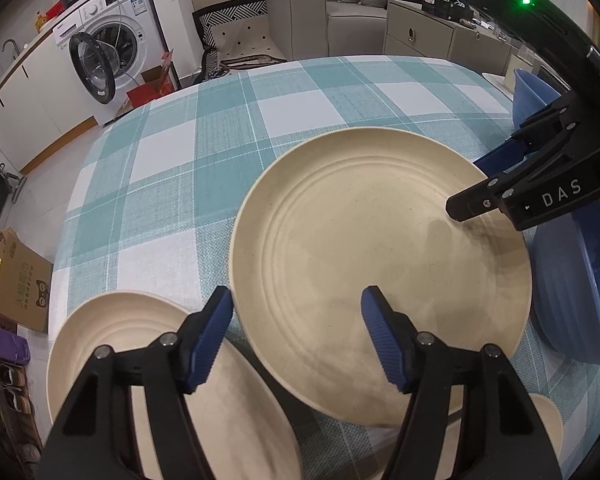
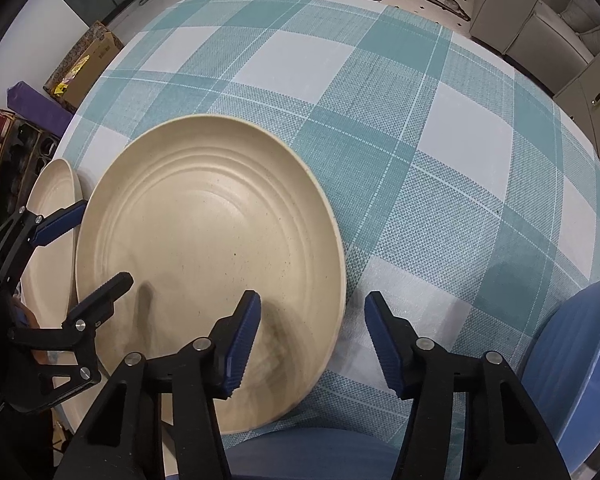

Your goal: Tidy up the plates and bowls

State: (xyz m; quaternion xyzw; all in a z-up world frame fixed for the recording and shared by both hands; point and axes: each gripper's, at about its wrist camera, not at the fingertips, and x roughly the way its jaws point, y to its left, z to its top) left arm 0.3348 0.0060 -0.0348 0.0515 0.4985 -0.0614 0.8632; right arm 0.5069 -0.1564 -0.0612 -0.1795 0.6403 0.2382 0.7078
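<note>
With the checked tablecloth (image 2: 420, 140) filling the frame, the large cream plate (image 2: 208, 264) at centre left and the smaller cream plate (image 1: 148, 344) lower left, we should approach rims low, our left gripper (image 1: 296, 336) and right gripper (image 2: 312, 336) both spread empty.

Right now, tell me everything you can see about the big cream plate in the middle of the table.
The big cream plate is round, matte and faintly speckled, with concentric ridges stepping down to a flat centre and a low raised rim. It looks like plastic or bamboo fibre. It lies flat, face up and empty on the checked tablecloth. Neither open gripper grips it; shadows fall across its near side.
</note>
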